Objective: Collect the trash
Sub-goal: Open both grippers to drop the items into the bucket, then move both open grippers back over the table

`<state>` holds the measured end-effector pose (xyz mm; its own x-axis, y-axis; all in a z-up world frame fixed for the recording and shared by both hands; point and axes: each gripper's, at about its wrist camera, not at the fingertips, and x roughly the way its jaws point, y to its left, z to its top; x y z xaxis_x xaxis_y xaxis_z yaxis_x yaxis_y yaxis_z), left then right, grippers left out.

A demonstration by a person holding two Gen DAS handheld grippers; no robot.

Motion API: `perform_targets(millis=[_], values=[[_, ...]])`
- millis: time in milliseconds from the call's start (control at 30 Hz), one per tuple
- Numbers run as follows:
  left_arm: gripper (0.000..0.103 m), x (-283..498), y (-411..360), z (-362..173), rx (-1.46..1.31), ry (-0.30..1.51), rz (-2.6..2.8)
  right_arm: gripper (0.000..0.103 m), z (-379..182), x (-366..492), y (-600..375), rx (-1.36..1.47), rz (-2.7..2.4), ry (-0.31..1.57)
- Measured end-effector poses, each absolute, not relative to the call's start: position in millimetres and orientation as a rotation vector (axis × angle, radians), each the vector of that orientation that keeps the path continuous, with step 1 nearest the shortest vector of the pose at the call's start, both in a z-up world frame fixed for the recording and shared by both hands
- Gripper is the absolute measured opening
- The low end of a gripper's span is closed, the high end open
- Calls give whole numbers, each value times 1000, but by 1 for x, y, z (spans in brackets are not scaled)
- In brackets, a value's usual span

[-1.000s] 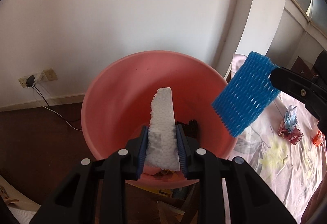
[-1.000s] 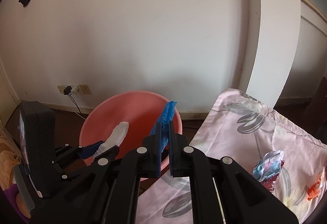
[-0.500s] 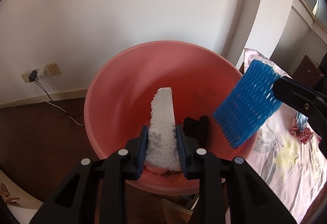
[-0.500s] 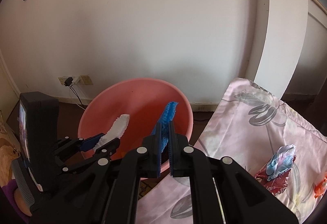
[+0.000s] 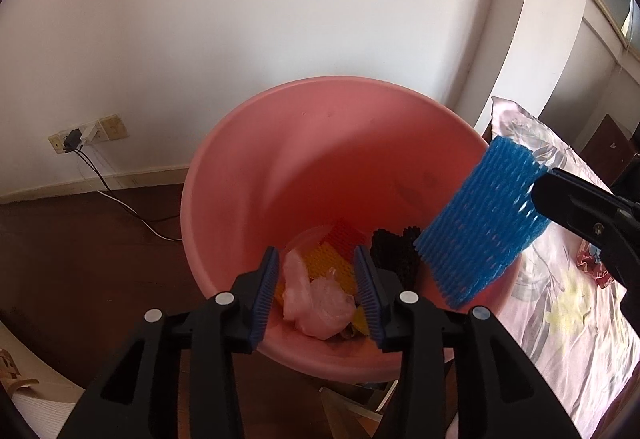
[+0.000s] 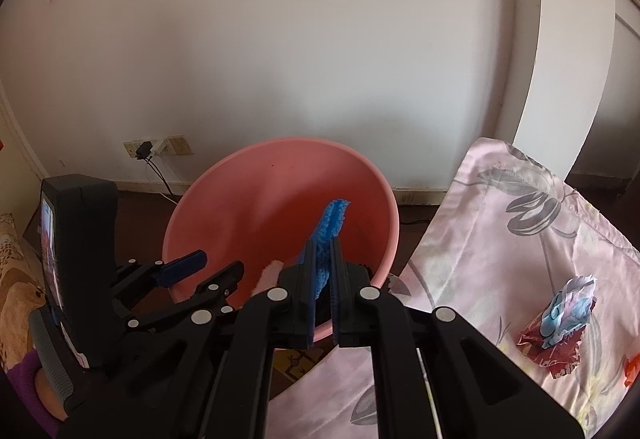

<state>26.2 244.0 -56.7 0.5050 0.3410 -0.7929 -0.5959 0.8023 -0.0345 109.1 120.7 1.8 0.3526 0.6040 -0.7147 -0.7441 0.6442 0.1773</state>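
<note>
A pink bucket stands on the floor and holds trash: a crumpled clear plastic piece, orange and yellow foam netting and a black piece. My left gripper is open and empty above the bucket's near rim; it also shows in the right wrist view. My right gripper is shut on a blue foam net sleeve, held over the bucket's right rim. The sleeve shows in the left wrist view too. A pale piece shows inside the bucket.
A pink floral cloth covers a surface right of the bucket, with a crumpled blue and red wrapper and an orange scrap on it. A wall socket with cable sits behind on the left. Dark wooden floor surrounds the bucket.
My left gripper has opened and the white foam piece it held is gone from between its fingers. Both grippers have moved closer over the bucket. The right still holds the blue sleeve.
</note>
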Motion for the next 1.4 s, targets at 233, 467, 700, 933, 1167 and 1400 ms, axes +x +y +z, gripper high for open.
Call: perform_targets(millis=[233,467,700,933,1167,1400], values=[[44,23,245,-54,-323,868,578,21,3,108,120,-182,887,831],[44,22,244,-51,-321,862,580,23,7,108,117,-172,889,820],[44,19,240,-44,-314,849,572,23,14,103,108,-176,877,801],[44,18,231,-34,-295,832,555,23,20,99,96,-173,862,785],[44,17,216,-24,-272,813,518,23,23,100,72,-145,829,795],[44,21,194,-15,-247,790,459,23,16,98,43,-126,777,837]])
